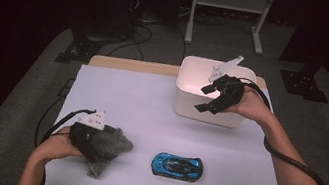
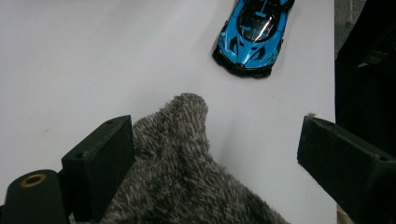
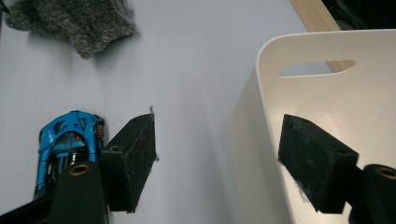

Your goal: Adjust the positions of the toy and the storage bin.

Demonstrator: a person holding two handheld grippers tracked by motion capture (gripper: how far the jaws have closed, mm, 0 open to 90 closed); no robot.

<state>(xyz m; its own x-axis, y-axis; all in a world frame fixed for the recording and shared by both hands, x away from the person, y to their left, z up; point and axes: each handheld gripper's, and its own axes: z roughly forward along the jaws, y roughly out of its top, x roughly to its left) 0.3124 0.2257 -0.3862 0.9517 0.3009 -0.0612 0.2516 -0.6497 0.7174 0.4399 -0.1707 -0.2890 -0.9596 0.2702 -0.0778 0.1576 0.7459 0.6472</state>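
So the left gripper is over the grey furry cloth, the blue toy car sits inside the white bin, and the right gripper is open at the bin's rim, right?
Not quite: the blue toy car lies on the white table sheet, outside the white bin, as the high view shows. The left gripper over the grey furry cloth and the open right gripper at the rim are right.

You are working under a strong light from above that falls on the white table sheet [image 1: 158,117] and leaves the floor and far room almost black in the high view. The white bin [image 1: 201,101] is overexposed inside, its wall glowing with little detail. Your high view is soft and grainy throughout. The blue toy car [image 2: 252,35] carries small glints on its roof in the left gripper view; the grey fleece cloth [image 2: 187,172] reads sharp there. Shadows are short and soft beside cloth and car. Both gripper views render their near black jaws dark, with surface detail hard to read.
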